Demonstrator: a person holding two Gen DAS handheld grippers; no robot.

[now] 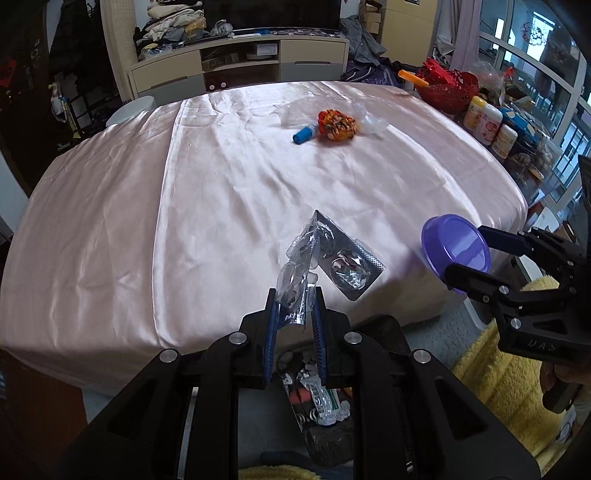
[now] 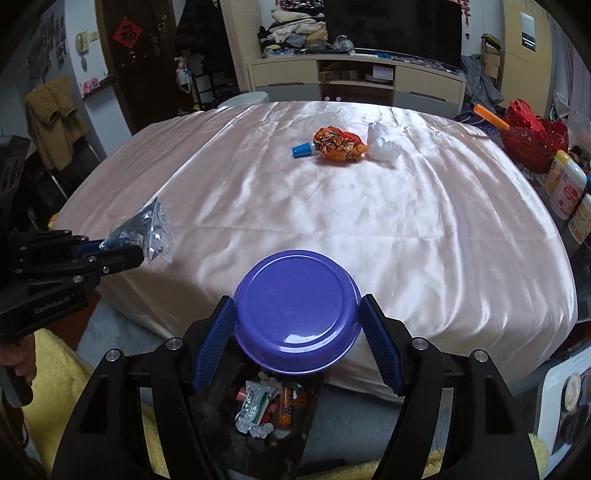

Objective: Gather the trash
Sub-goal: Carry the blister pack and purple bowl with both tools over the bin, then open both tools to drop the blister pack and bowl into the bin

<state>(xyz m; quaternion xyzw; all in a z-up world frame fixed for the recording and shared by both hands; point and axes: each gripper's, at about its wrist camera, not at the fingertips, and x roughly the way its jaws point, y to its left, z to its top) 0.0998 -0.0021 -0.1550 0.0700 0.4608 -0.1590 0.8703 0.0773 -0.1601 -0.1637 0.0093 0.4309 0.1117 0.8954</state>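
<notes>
Covering the table, pink satin cloth [image 2: 369,229], cluttered cream cabinet [image 2: 354,79] behind

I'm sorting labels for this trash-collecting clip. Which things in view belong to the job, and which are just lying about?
Job:
- blister pack, pinched in left gripper
- purple lid, in right gripper
- orange wrapper
- blue-capped tube
- clear plastic
- trash bin below

Lying about:
- red basket
- bottles
- clothes pile
</notes>
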